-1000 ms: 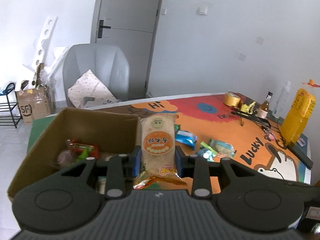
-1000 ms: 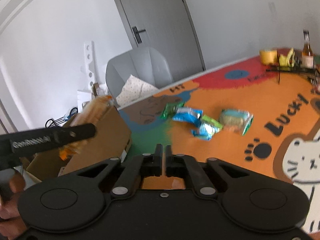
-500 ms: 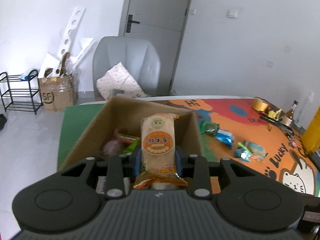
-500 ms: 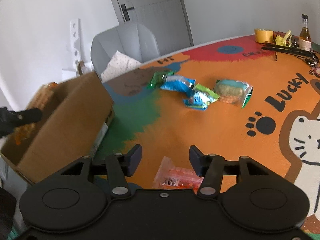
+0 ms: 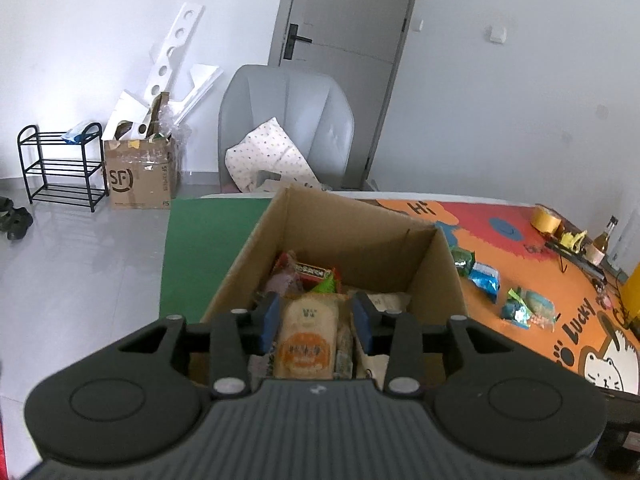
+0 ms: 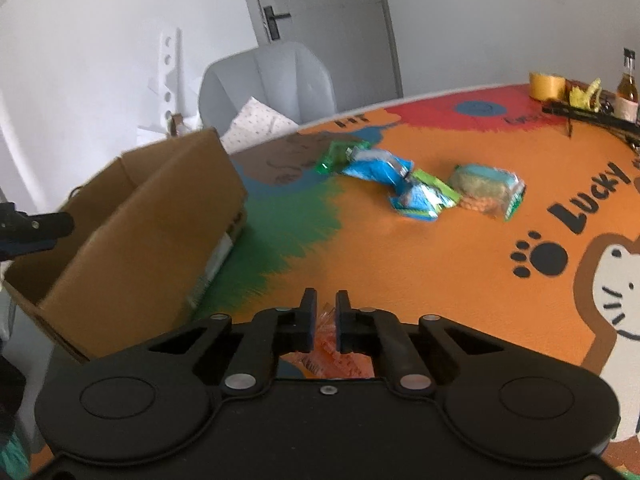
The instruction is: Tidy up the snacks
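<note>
Hovering left gripper (image 5: 316, 322) over the open cardboard box (image 5: 340, 240), fingers spread apart, orange rice-cracker pack (image 5: 306, 344) sitting between them but blurred and apparently clear of both pads; cannot tell for sure whether resting on the pile or mid-drop. Risk one: pack landing on edge atop the other snacks (image 5: 308, 276) already in the box and leaning against the near wall, then catching a finger on withdrawal and getting dragged back out. Risk two: clipping the box's near rim with a fingertip on the way up, shoving the light, unweighted box across the green part of the surface (image 5: 200, 240). Right gripper (image 6: 322, 322) low over the orange mat, fingers nearly together with a thin clear-orange wrapper (image 6: 326, 354) pinched or about to be pinched between them; contact hidden by the gripper body, so grip quality unknown. Likely failure there: grabbing only a fold of slippery film, wrapper sliding out mid-carry and dropping short of the box. Also a crossing hazard: left gripper visible at the box's far end in the right view (image 6: 32, 228), so bringing the right one in too soon means a collision over the opening. Remaining loose packets (image 6: 416, 192) lying well apart from the box, overlapping each other; picking one may drag a neighbour along.
</note>
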Demonstrator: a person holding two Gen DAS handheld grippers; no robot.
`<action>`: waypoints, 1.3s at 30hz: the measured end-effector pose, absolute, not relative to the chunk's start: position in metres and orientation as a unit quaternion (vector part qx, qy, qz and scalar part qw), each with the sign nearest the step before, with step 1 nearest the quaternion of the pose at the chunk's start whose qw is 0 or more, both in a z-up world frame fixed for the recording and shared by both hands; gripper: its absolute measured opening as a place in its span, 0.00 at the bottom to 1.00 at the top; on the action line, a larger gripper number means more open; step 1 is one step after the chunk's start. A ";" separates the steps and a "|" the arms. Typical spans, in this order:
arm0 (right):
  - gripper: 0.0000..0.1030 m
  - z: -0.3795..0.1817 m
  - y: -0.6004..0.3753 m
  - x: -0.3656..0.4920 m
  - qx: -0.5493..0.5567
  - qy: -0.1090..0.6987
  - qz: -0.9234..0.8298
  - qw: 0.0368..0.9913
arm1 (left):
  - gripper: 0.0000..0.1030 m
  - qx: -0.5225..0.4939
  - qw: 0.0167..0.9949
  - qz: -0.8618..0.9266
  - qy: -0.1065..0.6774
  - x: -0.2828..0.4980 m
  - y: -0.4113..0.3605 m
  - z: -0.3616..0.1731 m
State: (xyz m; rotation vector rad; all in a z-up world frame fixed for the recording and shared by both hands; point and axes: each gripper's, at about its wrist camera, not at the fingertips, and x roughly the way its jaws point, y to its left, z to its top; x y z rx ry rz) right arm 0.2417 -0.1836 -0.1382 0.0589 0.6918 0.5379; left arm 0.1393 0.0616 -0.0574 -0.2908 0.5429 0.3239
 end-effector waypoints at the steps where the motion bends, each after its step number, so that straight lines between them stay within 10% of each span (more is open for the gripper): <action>1: 0.01 -0.135 -0.182 0.241 0.027 0.332 0.264 0.905 | 0.39 -0.144 0.940 0.160 0.264 0.139 0.063 -0.057; 12: 0.05 -0.122 -0.185 0.242 0.042 0.328 0.270 0.905 | 0.40 -0.157 0.938 0.165 0.259 0.135 0.073 -0.057; 16: 0.38 -0.127 -0.187 0.241 0.036 0.340 0.257 0.904 | 0.40 -0.160 0.939 0.161 0.259 0.135 0.073 -0.057; 27: 0.78 -0.144 -0.179 0.231 -0.015 0.372 0.243 0.896 | 0.40 -0.168 0.938 0.155 0.258 0.132 0.077 -0.060; 30: 0.77 -0.148 -0.173 0.226 -0.034 0.376 0.241 0.894 | 0.40 -0.169 0.938 0.156 0.259 0.132 0.078 -0.061; 34: 0.48 -0.149 -0.172 0.221 -0.060 0.358 0.233 0.902 | 0.40 -0.170 0.938 0.157 0.258 0.132 0.078 -0.060; 39: 0.46 -0.141 -0.177 0.223 -0.047 0.346 0.241 0.906 | 0.40 -0.168 0.939 0.157 0.254 0.129 0.077 -0.059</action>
